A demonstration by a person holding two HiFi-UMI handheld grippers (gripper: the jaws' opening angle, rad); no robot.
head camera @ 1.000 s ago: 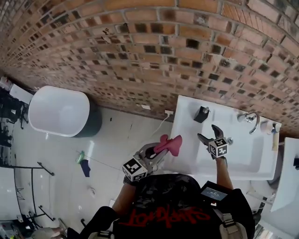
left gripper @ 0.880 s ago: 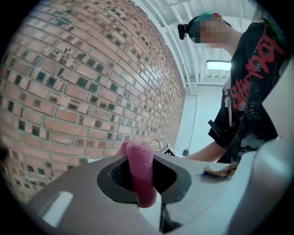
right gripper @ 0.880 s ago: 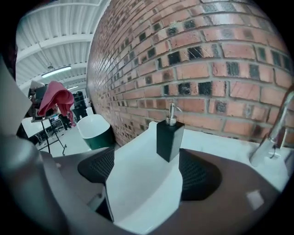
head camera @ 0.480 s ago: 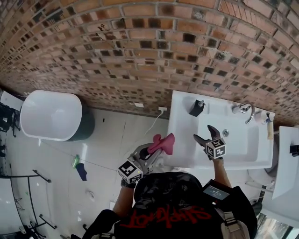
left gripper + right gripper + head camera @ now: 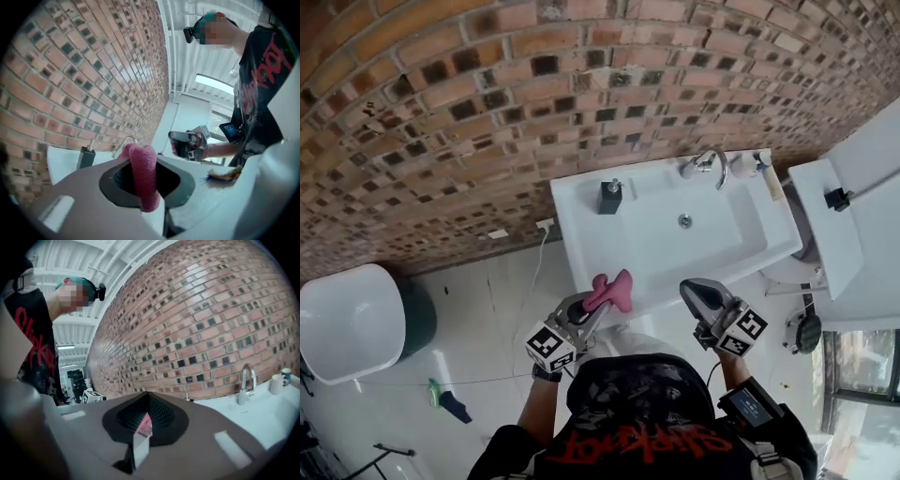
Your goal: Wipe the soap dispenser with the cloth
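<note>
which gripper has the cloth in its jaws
The left gripper: the pink cloth is pinched between its jaws. The right gripper has its jaws shut, with no cloth in them.

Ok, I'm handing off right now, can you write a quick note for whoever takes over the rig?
Left gripper: shut on the pink cloth, held at the sink's near edge.
Right gripper: shut, empty, in front of the sink.
Soap dispenser: upright at the back left corner of the sink, neither gripper touching it.
Done: cloth is in hand.
Left: carry the cloth to the dispenser and wipe it; the right gripper could probably steady it.
</note>
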